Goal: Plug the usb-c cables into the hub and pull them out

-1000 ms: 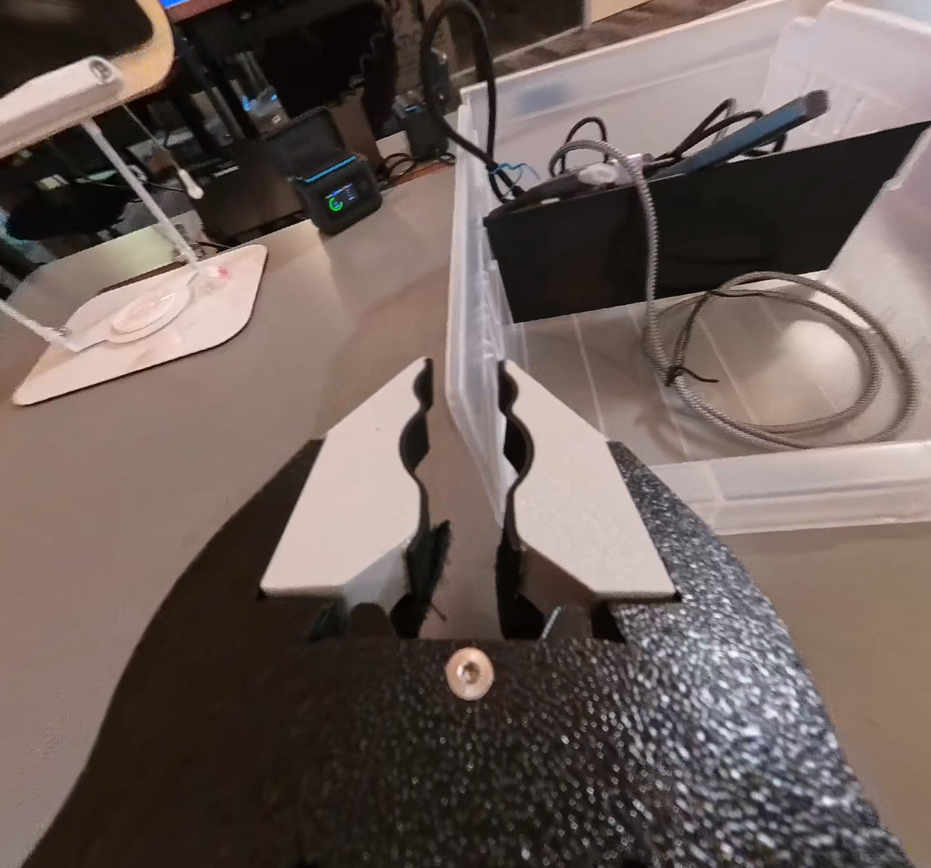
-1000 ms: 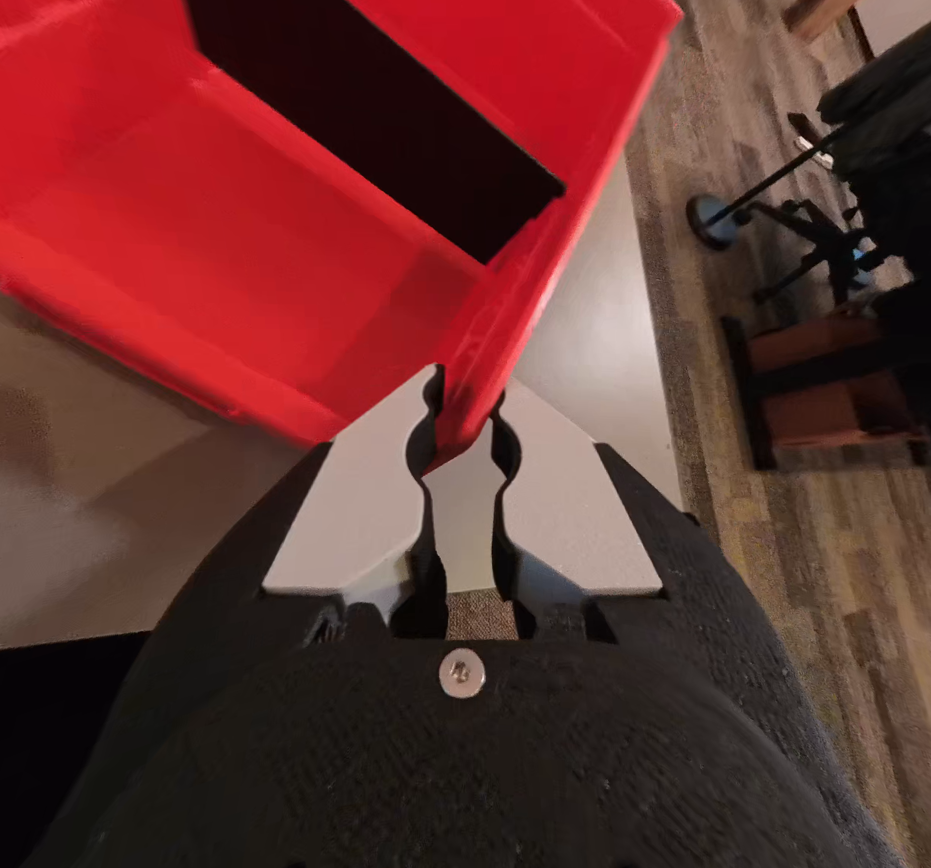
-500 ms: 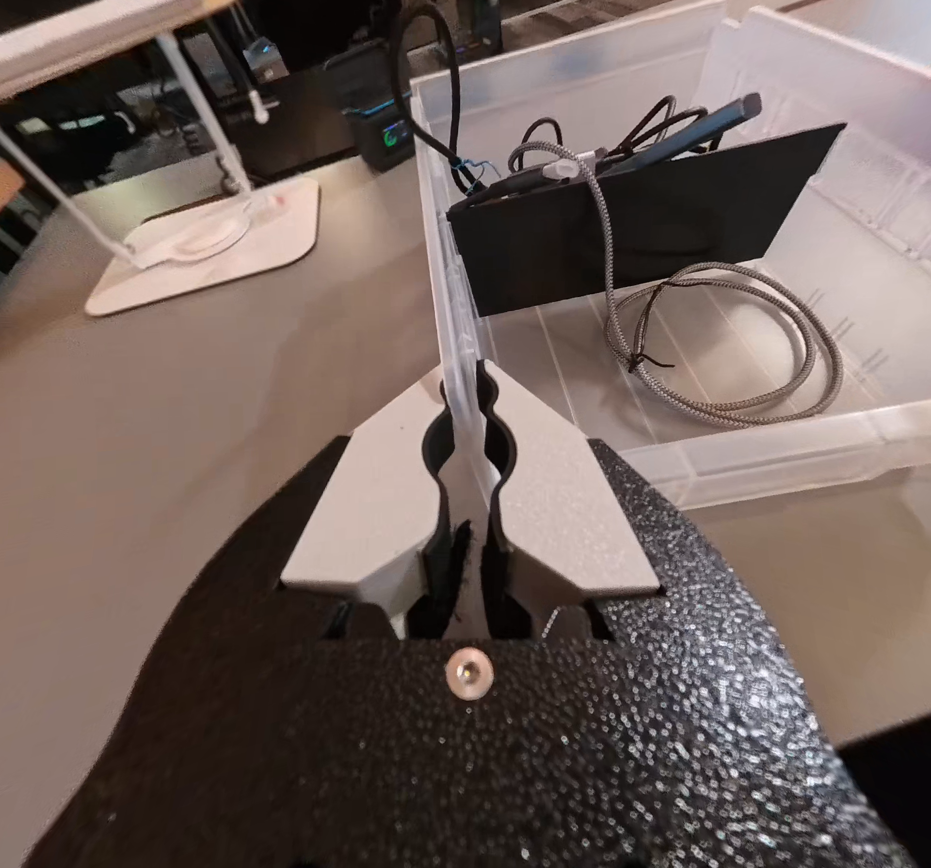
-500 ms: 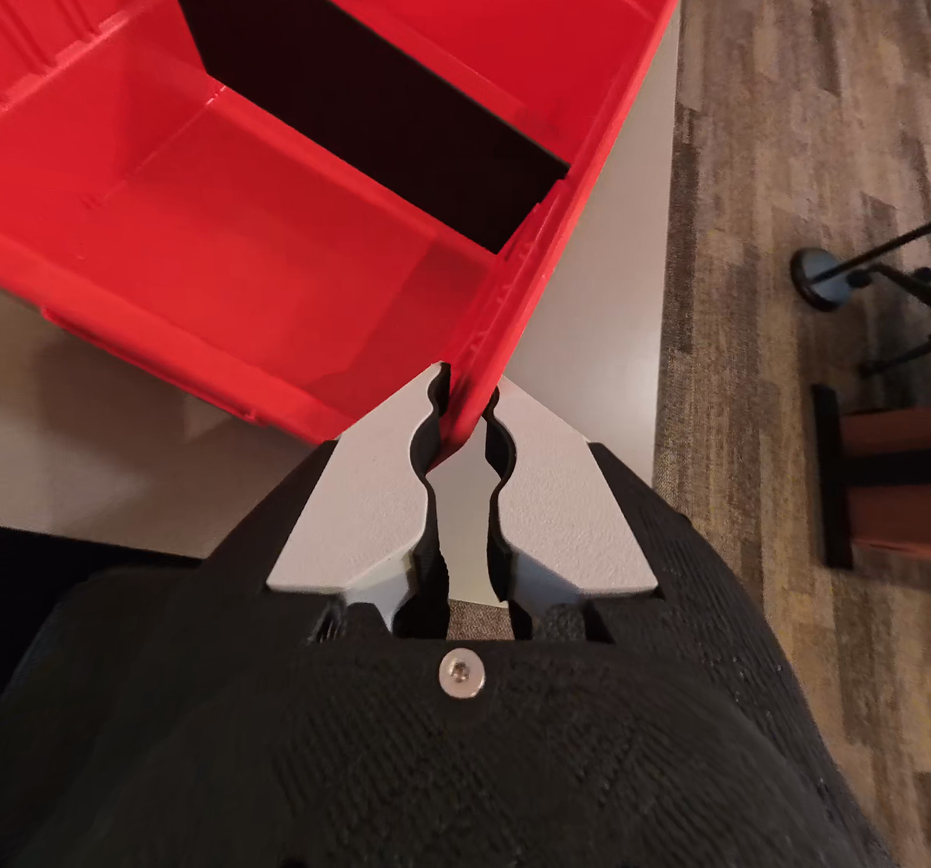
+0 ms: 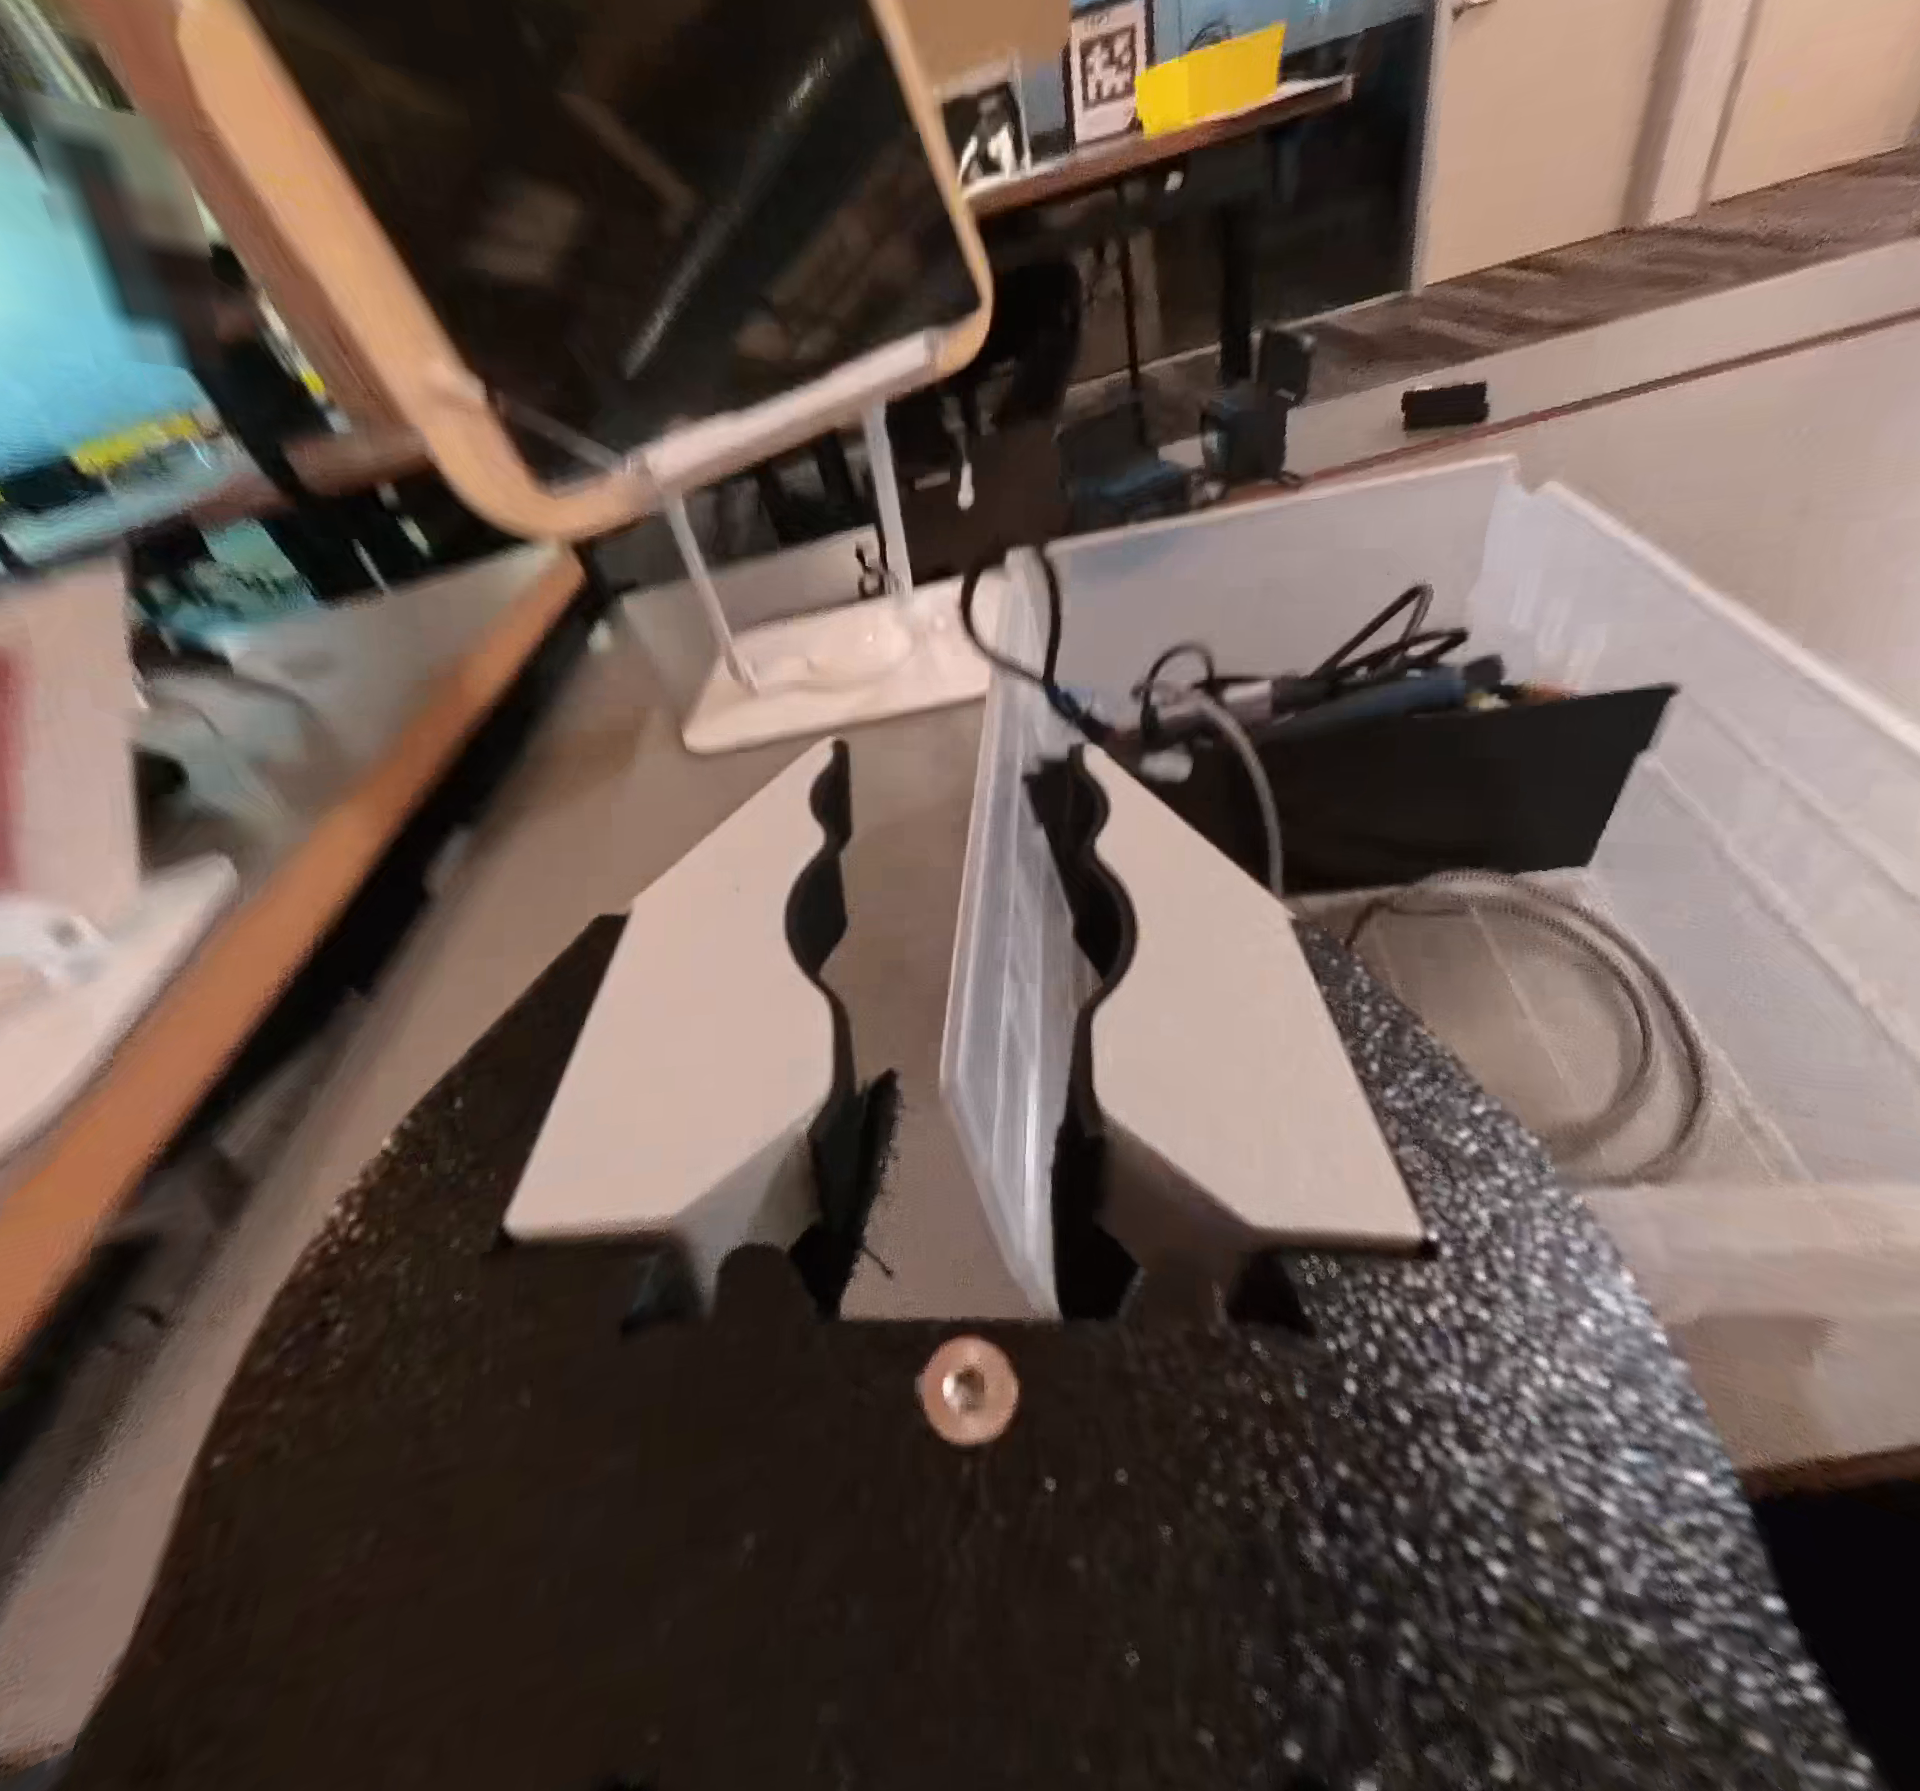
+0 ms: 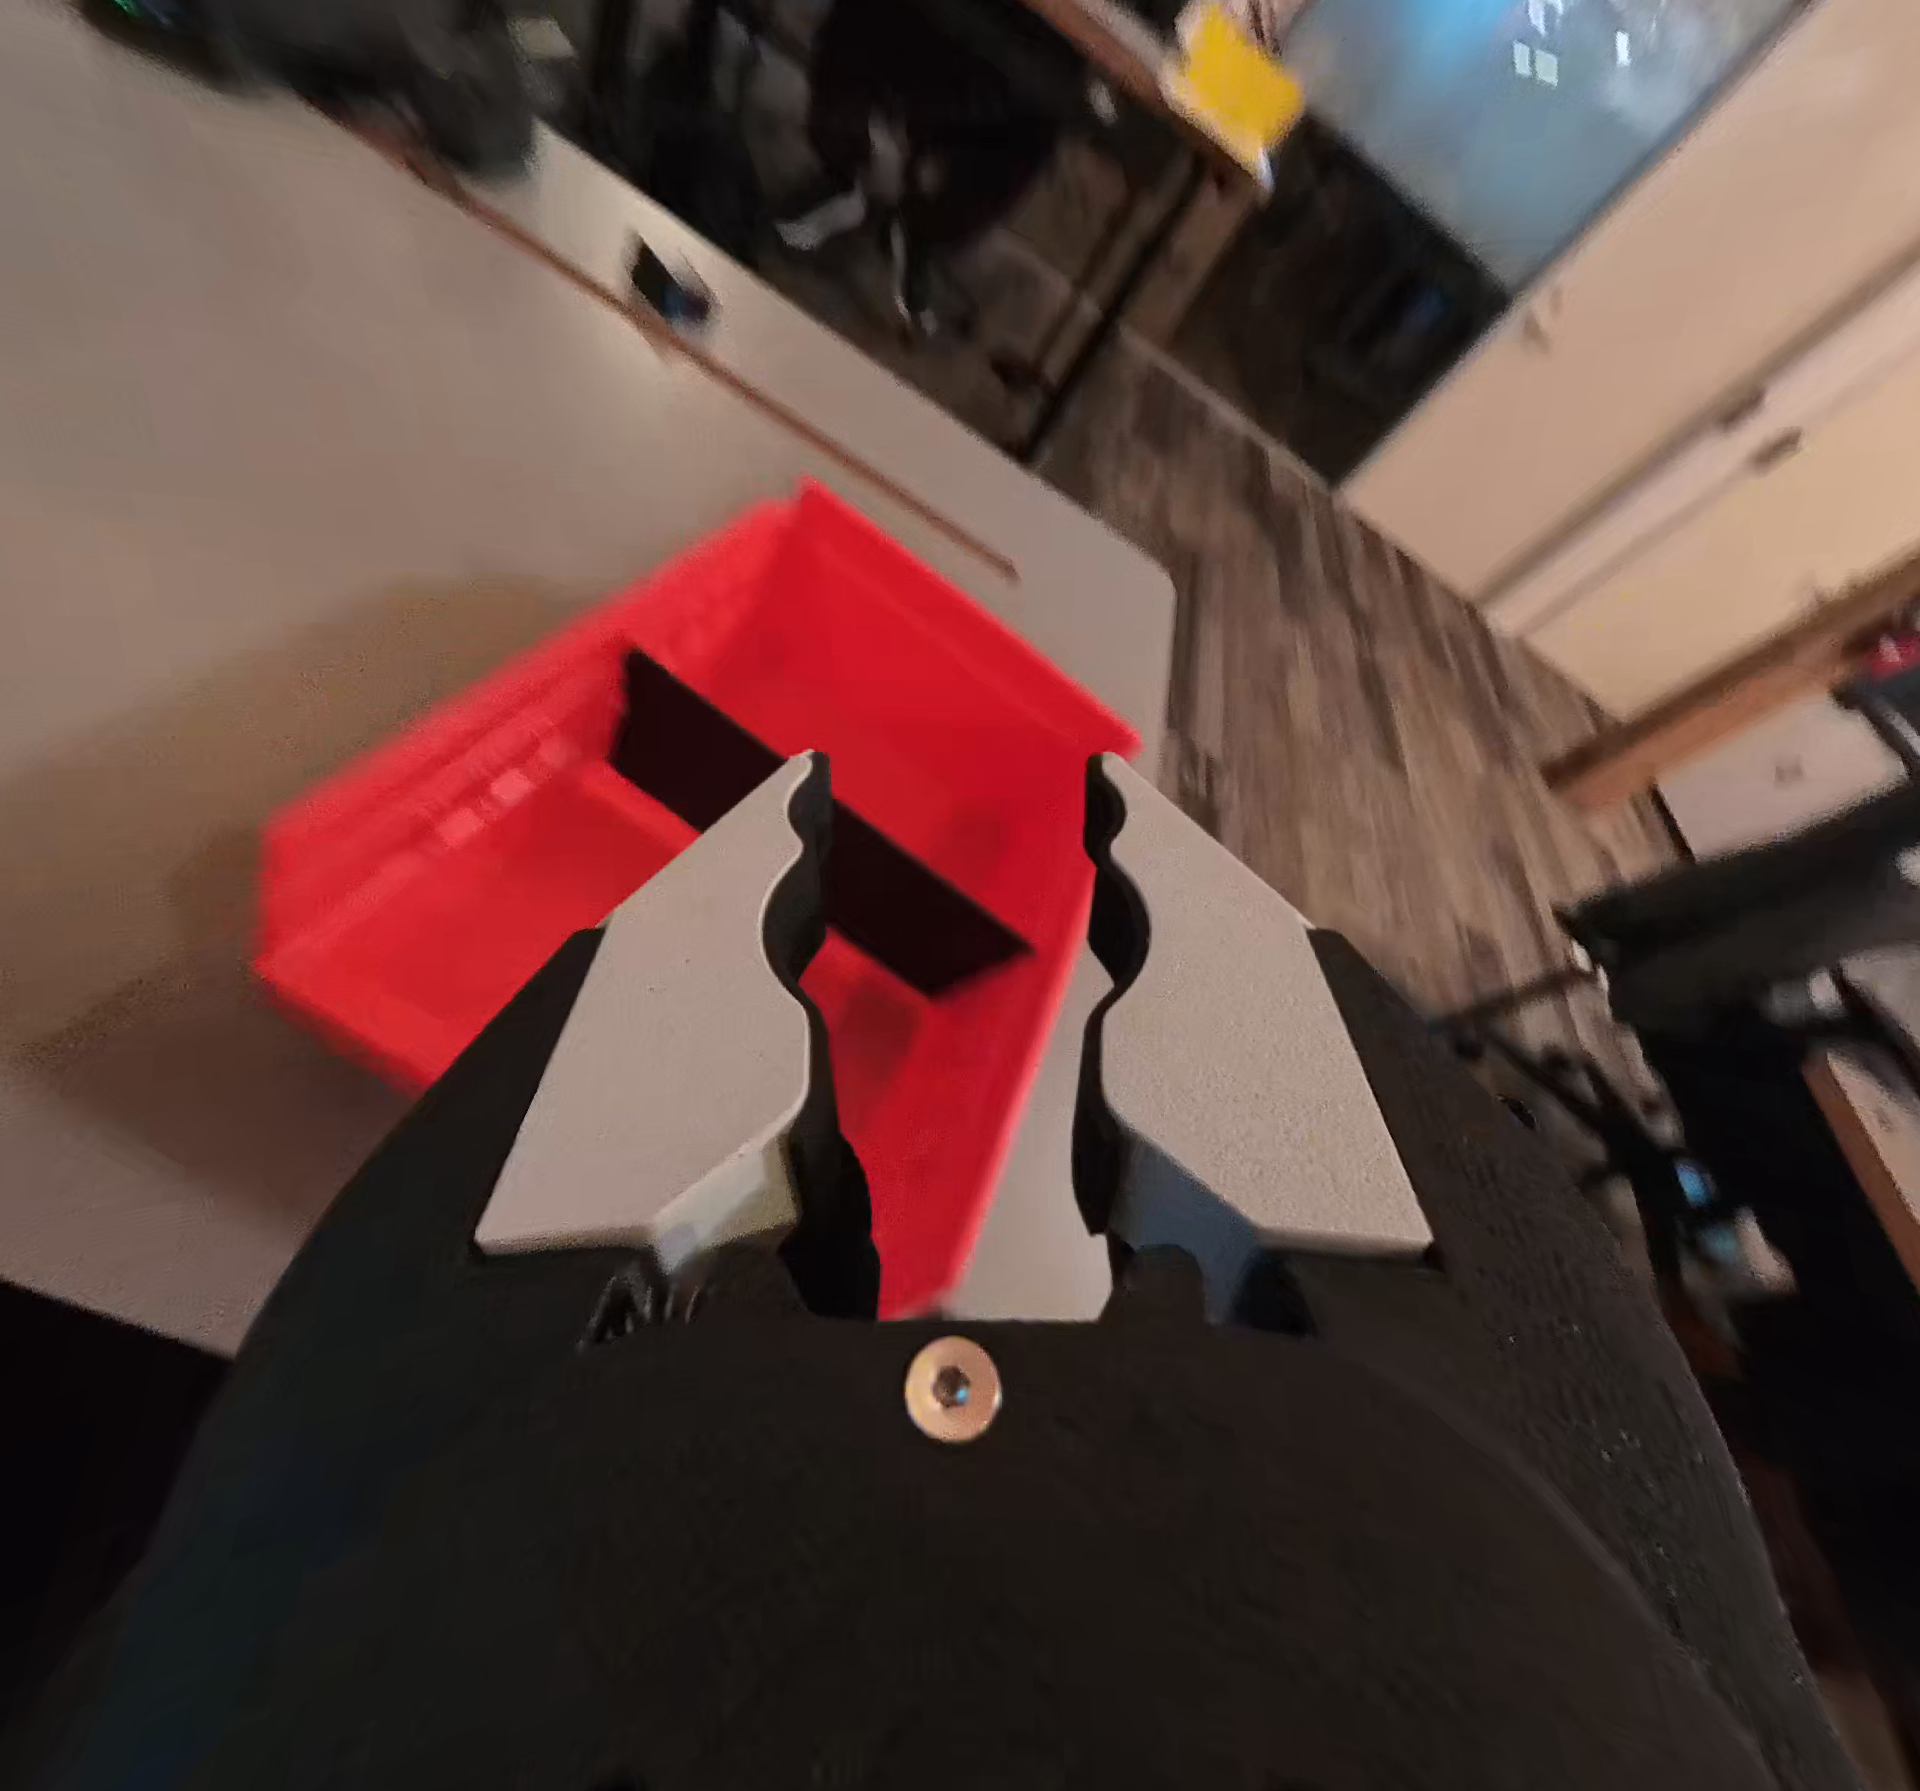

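While the grey table (image 5: 727, 806) carries a clear bin (image 5: 1766, 806) and a red bin (image 6: 499, 910), both grippers gape empty. Left gripper (image 5: 961, 775) straddles the clear bin's wall; right gripper (image 6: 956, 775) hangs above the red bin. Braided cable (image 5: 1652, 1035) coils in the clear bin's near compartment; the hub (image 5: 1382, 692) sits behind the black divider (image 5: 1455, 785).

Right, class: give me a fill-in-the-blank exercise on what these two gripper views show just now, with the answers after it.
1. The left gripper is ____, with the clear bin's side wall standing between its fingers.
2. The bin in front of the right gripper is coloured ____.
3. A ____ divider splits the red bin in two.
4. The grey braided cable lies coiled inside the ____ bin.

Missing words: open; red; black; clear
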Available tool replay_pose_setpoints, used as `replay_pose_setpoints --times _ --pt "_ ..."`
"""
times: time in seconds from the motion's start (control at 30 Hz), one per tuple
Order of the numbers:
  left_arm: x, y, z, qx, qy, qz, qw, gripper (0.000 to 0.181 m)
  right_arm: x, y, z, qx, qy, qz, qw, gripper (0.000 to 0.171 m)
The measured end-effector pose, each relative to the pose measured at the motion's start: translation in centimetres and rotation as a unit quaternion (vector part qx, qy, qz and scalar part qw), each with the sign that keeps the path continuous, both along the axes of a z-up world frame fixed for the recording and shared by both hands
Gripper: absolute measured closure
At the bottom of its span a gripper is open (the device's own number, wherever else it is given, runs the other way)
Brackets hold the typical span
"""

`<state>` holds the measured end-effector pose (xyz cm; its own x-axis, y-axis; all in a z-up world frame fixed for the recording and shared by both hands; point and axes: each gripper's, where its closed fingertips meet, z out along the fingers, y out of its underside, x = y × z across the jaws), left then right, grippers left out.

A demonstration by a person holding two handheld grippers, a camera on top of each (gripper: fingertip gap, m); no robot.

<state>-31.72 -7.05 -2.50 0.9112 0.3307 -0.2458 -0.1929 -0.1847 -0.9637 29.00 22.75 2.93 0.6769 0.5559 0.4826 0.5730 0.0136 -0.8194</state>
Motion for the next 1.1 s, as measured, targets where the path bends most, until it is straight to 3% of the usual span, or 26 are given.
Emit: replay_pose_setpoints --times 0.1,0.17,0.27,0.4,0.6,0.8,1.1 --pt "3.6 4.0 2.2 -0.056 0.096 -0.050 0.993 0.137 -7.1 -2.3 3.2 0.036 0.019 0.095 0.995 0.125" --pt "5.8 7.4 1.9 -0.129 0.169 -0.102 0.972 0.138 -11.8 -4.1 4.6 0.048 0.036 0.161 0.985 0.126" --pt "6.6 11.8 -0.8 -0.267 0.209 -0.176 0.924 0.139 -17.2 -5.8 5.8 0.051 0.066 0.225 0.971 0.127" --pt "4.9 14.7 -4.8 -0.411 0.188 -0.238 0.860 0.141 -21.2 -7.1 5.2 0.036 0.084 0.283 0.955 0.127" --pt "2.1 16.5 -8.2 -0.536 0.214 -0.245 0.779 0.145 -22.3 -6.7 3.2 0.025 0.050 0.300 0.952 0.128" --pt "3.9 18.2 -10.1 -0.571 0.215 -0.283 0.740 0.143 -21.4 -5.9 3.1 0.007 0.071 0.300 0.951 0.128" --pt "3.2 19.0 -12.4 -0.622 0.326 -0.281 0.655 0.142 -20.4 -5.5 3.5 0.002 0.088 0.301 0.950 0.128"
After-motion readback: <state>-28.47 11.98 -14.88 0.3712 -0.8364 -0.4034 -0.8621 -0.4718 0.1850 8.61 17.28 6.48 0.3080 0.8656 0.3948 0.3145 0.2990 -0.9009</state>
